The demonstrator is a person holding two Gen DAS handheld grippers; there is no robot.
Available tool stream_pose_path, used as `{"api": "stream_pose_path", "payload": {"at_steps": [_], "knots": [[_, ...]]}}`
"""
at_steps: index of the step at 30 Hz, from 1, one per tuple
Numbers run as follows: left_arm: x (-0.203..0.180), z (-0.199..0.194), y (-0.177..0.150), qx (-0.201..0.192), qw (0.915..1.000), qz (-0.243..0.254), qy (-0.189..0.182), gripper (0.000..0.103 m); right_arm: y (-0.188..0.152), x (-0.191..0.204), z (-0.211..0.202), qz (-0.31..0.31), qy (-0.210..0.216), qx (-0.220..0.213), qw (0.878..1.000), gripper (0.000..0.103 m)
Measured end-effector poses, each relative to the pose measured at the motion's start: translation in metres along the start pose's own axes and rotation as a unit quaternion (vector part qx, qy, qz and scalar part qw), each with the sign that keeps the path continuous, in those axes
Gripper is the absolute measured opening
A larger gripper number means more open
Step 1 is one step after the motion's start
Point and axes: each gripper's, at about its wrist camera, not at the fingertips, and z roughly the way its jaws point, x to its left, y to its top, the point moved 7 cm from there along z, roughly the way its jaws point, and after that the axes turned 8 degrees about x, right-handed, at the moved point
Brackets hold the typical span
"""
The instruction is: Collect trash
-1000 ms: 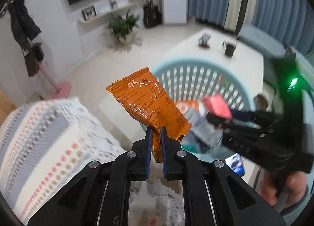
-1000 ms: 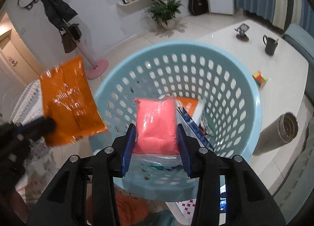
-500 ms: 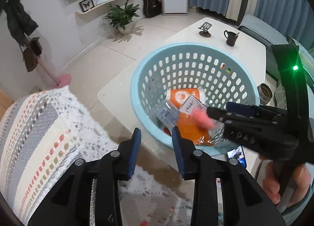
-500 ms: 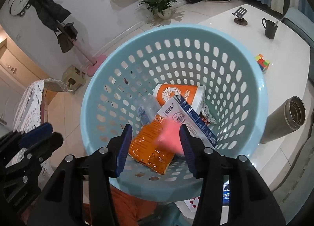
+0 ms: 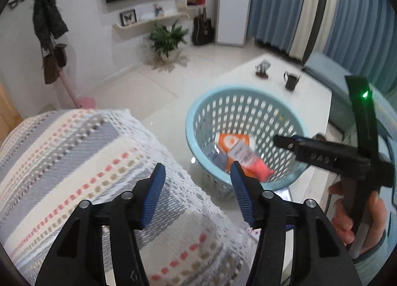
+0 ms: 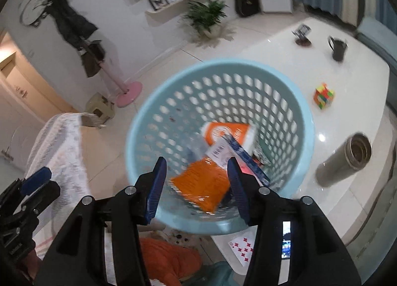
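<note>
Both drops judged done; trash now lying in the light-blue basket near the front edge of the white surface. Left hand-held gripper spread wide and empty, hanging over the crocheted cover beside the surface. Right hand-held gripper likewise spread, nothing between its pads, poised above the basket's near rim. Inside the basket: orange wrapper at the front, pink packet beside it, white-and-blue carton across an orange cup.

Next move, by judgement: scanning for remaining litter, then reaching out with spread pads. Likely candidate a playing card by the surface's front edge, just beside a phone; flat, so hard to pinch.

Not trash, to be avoided: steel flask lying just right of the basket, colour cube, dark mug and small stand toward the far edge. Basket itself bulky, blocking a straight reach across.
</note>
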Motion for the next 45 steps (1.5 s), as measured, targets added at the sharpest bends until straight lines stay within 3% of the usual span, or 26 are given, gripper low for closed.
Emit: {"api": "stream_pose_path", "payload": {"at_steps": [2,7,14,16,18,22,28,34,45], "knots": [[0.005,-0.023,0.002,-0.031,0.9995,-0.010,-0.001,0.065,0.002,0.017,-0.011,-0.020,0.002,-0.014,1.000,0.057],[0.022,-0.075,0.002,-0.098,0.9942,-0.044,0.002,0.080,0.002,0.065,-0.042,-0.075,0.000,-0.054,0.996,0.058],[0.053,-0.132,-0.012,-0.160,0.9812,-0.108,0.007,0.086,-0.006,0.115,-0.082,-0.117,0.018,-0.102,0.988,0.059],[0.062,-0.143,-0.017,-0.173,0.9769,-0.123,0.029,0.086,-0.010,0.126,-0.093,-0.127,0.018,-0.117,0.985,0.059],[0.069,-0.151,-0.022,-0.183,0.9724,-0.129,0.064,0.086,-0.014,0.135,-0.099,-0.137,0.013,-0.121,0.983,0.059],[0.072,-0.161,-0.029,-0.199,0.9664,-0.139,0.085,0.086,-0.024,0.153,-0.117,-0.165,-0.033,-0.154,0.974,0.060],[0.073,-0.187,-0.043,-0.227,0.9563,-0.141,0.119,0.086,-0.033,0.163,-0.135,-0.168,-0.029,-0.166,0.971,0.063],[0.072,-0.207,-0.052,-0.244,0.9507,-0.146,0.123,0.087,-0.043,0.164,-0.160,-0.163,-0.032,-0.189,0.968,0.063],[0.055,-0.216,-0.082,-0.254,0.9481,-0.154,0.113,0.092,-0.077,0.153,-0.184,-0.165,-0.042,-0.217,0.961,0.064]]}}
